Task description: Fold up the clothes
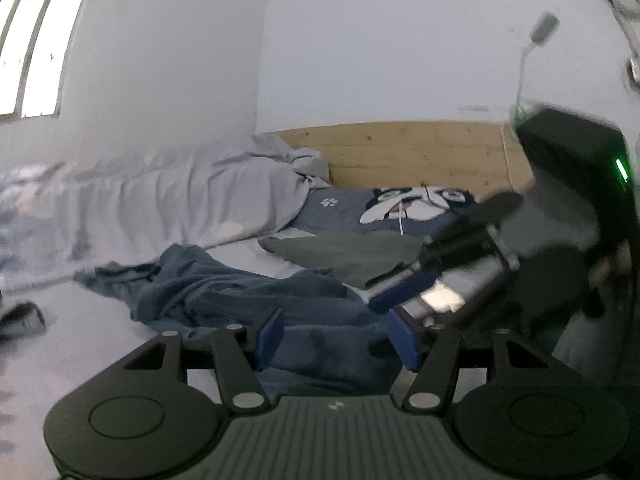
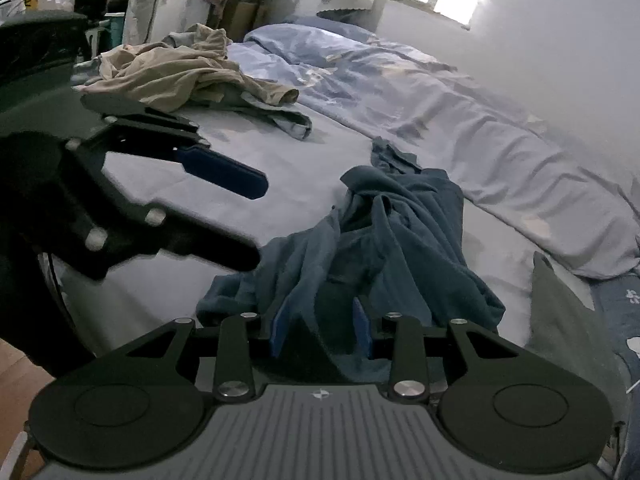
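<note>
A crumpled dark blue garment (image 2: 392,240) lies on the pale bed sheet (image 2: 288,160); it also shows in the left wrist view (image 1: 248,296). My right gripper (image 2: 322,334) has its blue pads around a fold of the garment's near edge, jaws partly closed with cloth between them. My left gripper (image 1: 336,338) is open just above the garment's near part, with cloth showing between its pads. The left gripper also shows at the left of the right wrist view (image 2: 224,208). The right gripper shows blurred in the left wrist view (image 1: 404,292).
A beige garment (image 2: 180,72) lies heaped at the far side of the bed. A grey garment (image 1: 340,252) lies near a dog-print pillow (image 1: 400,204). A rumpled light blue duvet (image 2: 440,120) runs along the wall. A wooden headboard (image 1: 400,152) stands behind.
</note>
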The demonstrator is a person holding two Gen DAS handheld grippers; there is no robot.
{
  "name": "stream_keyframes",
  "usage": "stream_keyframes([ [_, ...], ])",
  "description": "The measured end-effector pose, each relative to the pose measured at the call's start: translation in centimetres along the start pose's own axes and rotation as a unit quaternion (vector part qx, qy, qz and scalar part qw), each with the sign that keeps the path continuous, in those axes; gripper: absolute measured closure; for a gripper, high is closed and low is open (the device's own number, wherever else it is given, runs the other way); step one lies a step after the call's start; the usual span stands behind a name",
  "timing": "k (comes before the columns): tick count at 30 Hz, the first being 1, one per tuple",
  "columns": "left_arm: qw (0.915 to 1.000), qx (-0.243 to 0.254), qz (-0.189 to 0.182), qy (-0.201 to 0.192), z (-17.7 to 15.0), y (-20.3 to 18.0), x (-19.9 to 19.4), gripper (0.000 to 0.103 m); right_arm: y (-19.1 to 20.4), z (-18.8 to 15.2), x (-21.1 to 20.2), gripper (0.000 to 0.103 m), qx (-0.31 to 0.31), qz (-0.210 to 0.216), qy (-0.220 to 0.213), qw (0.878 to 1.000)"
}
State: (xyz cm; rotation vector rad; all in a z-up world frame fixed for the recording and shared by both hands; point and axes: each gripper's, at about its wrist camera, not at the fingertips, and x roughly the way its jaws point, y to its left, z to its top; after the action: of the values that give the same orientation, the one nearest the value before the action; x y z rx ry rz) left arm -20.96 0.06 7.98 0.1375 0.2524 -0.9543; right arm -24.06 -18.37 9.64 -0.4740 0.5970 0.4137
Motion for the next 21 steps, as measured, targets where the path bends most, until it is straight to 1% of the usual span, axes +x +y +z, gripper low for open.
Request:
stream_keyframes([
  [3, 0.9996, 0.026, 0.004, 0.007, -0.2, -0.6, 0.1, 0.045, -0.9, 0.5, 0.3, 0.069, 0.018, 0.015, 0.000, 1.000],
  [4, 0.9994, 0.033, 0.006, 0.009, -0.3, -0.7, 0.0, 0.045, -1.0, 0.7, 0.5, 0.072, 0.019, 0.017, 0.002, 1.000],
  [5, 0.9992, 0.038, 0.007, 0.010, -0.3, -0.8, 0.0, 0.045, -0.9, 0.8, 0.9, 0.080, 0.012, 0.015, 0.007, 1.000],
  [6, 0.9988, 0.046, 0.009, 0.011, -0.4, -0.9, -0.1, 0.045, -0.6, 0.8, 1.2, 0.085, 0.001, 0.011, 0.012, 1.000],
  [7, 0.9984, 0.055, 0.012, 0.013, -0.5, -1.0, -0.1, 0.045, -0.3, 0.9, 1.5, 0.094, -0.011, 0.007, 0.016, 1.000],
  [8, 0.9977, 0.065, 0.014, 0.015, -0.5, -1.2, -0.2, 0.045, -0.1, 0.9, 1.8, 0.098, -0.023, 0.003, 0.020, 1.000],
  [9, 0.9965, 0.080, 0.017, 0.018, -0.6, -1.5, -0.1, 0.045, 0.2, 1.0, 2.0, 0.098, -0.036, 0.003, 0.023, 0.999],
  [11, 0.9931, 0.113, 0.021, 0.024, -0.8, -2.2, 0.0, 0.045, 0.9, 1.2, 1.6, 0.099, -0.070, 0.018, 0.023, 0.997],
  [14, 0.9858, 0.163, 0.023, 0.035, -1.3, -3.3, 0.3, 0.044, 1.8, 1.7, 0.8, 0.099, -0.111, 0.048, 0.016, 0.993],
  [17, 0.9802, 0.191, 0.032, 0.039, -1.7, -3.7, 0.7, 0.044, 2.8, 2.3, 0.0, 0.099, -0.151, 0.076, 0.013, 0.986],
  [21, 0.9716, 0.225, 0.057, 0.044, -2.1, -4.0, 1.4, 0.044, 3.7, 2.5, -0.2, 0.099, -0.188, 0.086, 0.016, 0.978],
])
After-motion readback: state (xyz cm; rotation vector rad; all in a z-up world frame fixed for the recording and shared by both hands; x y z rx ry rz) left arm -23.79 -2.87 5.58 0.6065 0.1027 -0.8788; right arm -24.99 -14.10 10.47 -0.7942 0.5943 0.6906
